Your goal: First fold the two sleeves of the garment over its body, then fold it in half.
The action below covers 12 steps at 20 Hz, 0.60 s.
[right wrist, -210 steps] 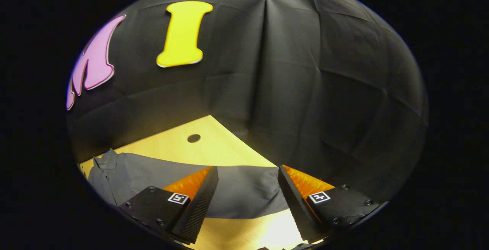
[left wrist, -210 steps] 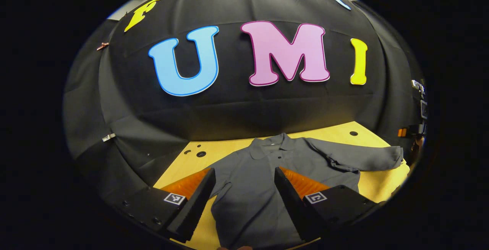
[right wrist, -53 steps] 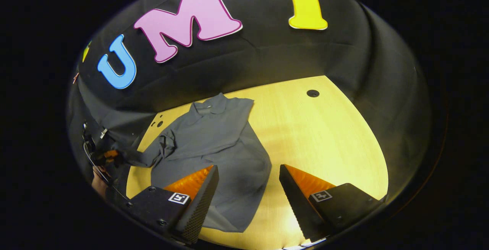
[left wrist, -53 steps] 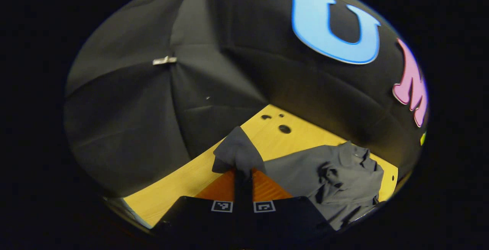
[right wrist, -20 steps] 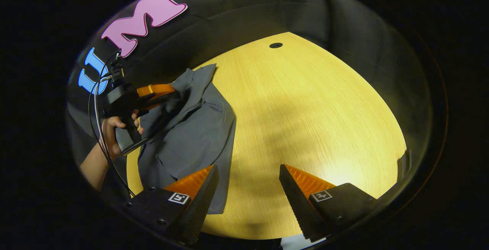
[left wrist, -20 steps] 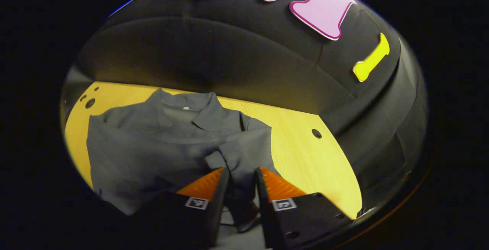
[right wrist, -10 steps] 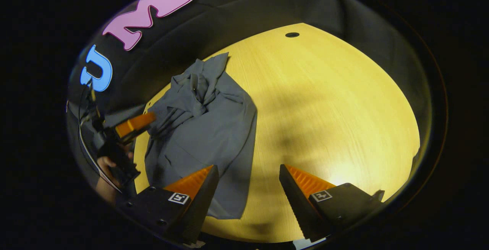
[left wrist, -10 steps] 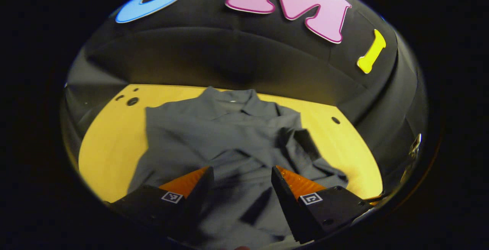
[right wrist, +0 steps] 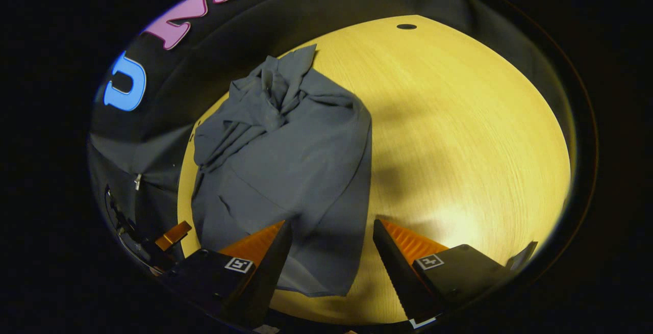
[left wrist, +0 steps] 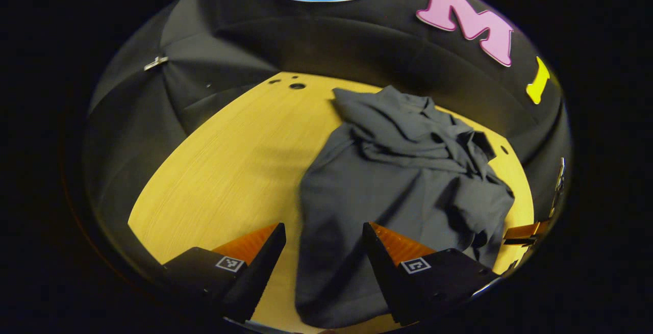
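Observation:
A dark grey collared shirt (left wrist: 393,181) lies on the yellow wooden table (left wrist: 219,160), both sleeves folded in and bunched over its chest. In the right gripper view the same shirt (right wrist: 285,160) runs from its collar at the far end down to its hem near me. My left gripper (left wrist: 322,260) is open above the hem's left corner, with nothing between its fingers. My right gripper (right wrist: 329,267) is open over the hem's right corner and also holds nothing. The left gripper (right wrist: 171,237) shows at the right gripper view's lower left; the right gripper (left wrist: 523,234) shows at the left gripper view's right edge.
The table (right wrist: 459,135) stretches bare to the right of the shirt. Small round holes (left wrist: 297,86) sit near its far left corner, and another hole (right wrist: 406,26) lies near the far right. Black cloth walls close in the far and side edges.
The left gripper let go of the left sleeve, which now lies bunched on the chest, and drew back to the hem. The right gripper has shifted left toward the hem's other corner.

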Available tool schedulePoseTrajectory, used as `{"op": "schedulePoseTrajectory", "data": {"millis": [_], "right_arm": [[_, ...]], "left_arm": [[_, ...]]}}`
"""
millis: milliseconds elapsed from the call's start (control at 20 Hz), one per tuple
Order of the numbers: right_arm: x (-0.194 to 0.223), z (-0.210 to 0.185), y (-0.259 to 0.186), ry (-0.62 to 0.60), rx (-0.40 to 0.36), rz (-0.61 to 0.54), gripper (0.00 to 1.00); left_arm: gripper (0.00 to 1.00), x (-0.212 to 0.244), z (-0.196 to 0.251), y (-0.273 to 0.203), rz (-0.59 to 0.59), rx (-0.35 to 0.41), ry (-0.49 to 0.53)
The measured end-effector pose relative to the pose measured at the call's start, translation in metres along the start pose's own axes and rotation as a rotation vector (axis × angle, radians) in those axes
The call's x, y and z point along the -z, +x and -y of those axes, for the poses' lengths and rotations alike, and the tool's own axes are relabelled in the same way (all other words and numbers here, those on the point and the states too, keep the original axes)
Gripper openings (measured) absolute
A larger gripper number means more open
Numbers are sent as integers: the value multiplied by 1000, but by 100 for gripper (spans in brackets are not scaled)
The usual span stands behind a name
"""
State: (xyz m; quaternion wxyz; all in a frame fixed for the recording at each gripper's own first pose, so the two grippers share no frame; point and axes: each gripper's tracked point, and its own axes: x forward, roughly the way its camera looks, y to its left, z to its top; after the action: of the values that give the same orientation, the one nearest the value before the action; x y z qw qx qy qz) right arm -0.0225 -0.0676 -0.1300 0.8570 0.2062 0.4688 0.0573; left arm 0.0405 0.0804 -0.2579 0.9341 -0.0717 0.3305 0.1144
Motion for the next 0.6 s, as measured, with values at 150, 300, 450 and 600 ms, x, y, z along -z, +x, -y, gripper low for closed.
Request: {"op": "schedulePoseTrajectory", "data": {"millis": [150,300,450,600], "right_arm": [[12,-8,1,-44,20,-16,99],[17,-6,5,-110,47,-33,99],[21,-11,7,-201,74,-46,99],[29,-19,14,-368,126,-62,94]], "left_arm": [[95,28,-14,-8,-33,-38,2],[95,48,-9,-11,-68,-42,19],[95,70,-3,-8,-108,-57,56],[98,74,1,-5,-111,-76,41]]}}
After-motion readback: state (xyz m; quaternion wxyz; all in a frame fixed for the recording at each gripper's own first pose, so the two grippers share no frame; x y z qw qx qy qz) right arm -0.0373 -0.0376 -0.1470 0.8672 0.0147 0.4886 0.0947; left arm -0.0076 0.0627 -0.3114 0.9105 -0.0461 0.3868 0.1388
